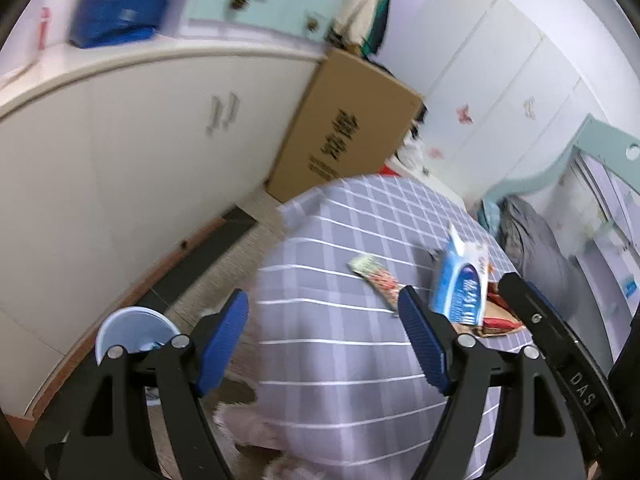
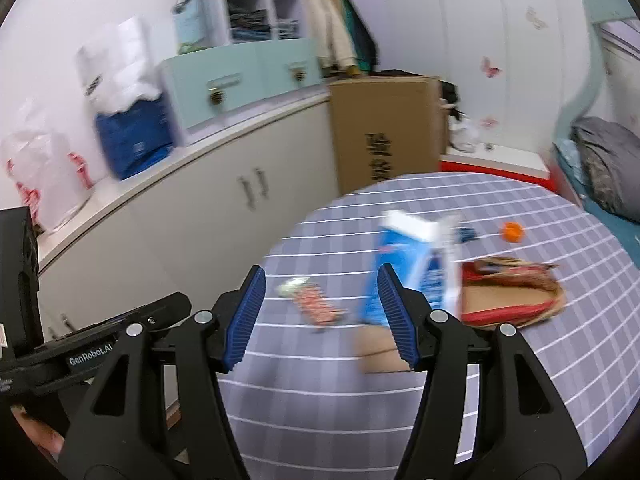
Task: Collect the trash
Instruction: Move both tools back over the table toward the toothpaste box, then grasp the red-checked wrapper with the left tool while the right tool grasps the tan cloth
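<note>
Reaching: I held both grippers, left (image 1: 322, 338) and right (image 2: 322, 314), spread wide and empty.
Next: closing on the blue carton (image 2: 408, 276) near the table's (image 2: 520, 380) left edge.

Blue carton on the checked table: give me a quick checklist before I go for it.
1. Right gripper open, nothing held: ok.
2. Left gripper open, nothing held: ok.
3. Blue carton upright, just beyond the right gripper's right finger: ok.
4. Carton between the fingers: not ok, it sits off to the right.
5. Snack wrapper flat on the table, apart from the carton: ok.
6. Blue bin on the floor by the left gripper; how full: cannot tell.
</note>
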Available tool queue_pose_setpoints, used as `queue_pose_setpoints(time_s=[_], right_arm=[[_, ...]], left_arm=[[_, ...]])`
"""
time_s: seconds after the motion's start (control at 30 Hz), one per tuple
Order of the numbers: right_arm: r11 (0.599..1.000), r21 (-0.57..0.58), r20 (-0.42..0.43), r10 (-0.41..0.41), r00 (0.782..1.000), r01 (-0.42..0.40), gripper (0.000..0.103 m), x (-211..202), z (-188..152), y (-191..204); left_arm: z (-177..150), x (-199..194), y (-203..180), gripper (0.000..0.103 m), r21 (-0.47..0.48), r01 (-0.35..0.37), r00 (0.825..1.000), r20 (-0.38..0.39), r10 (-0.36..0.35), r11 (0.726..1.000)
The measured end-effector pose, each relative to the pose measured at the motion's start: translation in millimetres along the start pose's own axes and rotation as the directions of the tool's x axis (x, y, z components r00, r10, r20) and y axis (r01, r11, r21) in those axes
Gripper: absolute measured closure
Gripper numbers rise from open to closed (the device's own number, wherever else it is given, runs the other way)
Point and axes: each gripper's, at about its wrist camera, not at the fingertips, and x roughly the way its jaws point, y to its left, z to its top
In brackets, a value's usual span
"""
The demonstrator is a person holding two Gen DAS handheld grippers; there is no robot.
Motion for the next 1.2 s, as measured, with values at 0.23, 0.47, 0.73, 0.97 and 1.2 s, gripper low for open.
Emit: queue_pose_setpoints(time_s=[0.23,0.47,0.73,0.97,1.2], right_arm=[[0.998,0.049,-0.026,-0.044,0.999,0.046,0.045,11.8,6.1,-62.9],[0.997,0.068,-0.059,-0.035,0.998,0.039,0.045,29.3,11.0,-93.7],[0.992,0.121,-0.053,-0.022,0.998,0.028,0.045,31.0,16.4,-118.0],[0.996,0.083,-0.088,-0.018,0.996,0.025,0.045,21.9,-0.7,-104.7],[0.993,0.099,-0.151,-0.043,0.988,0.058,0.036,18.2,-37.9,-74.1]], left_arm=[[1.6,58.1,-34.5,0.028,-0.026,-0.015,0.996,-0.091,0.012,1.000],[4.9,103.6,-58.8,0.040,0.042,-0.074,0.982,-0.170,0.080,0.996],[3.6,114.4,-65.1,0.080,0.137,-0.127,0.979,-0.145,0.146,0.982],[-0.6,97.7,-56.4,0.094,0.105,-0.070,0.987,-0.139,0.084,0.992],[-20.1,69.4,-47.7,0.095,0.097,-0.009,0.993,-0.116,0.021,0.995]])
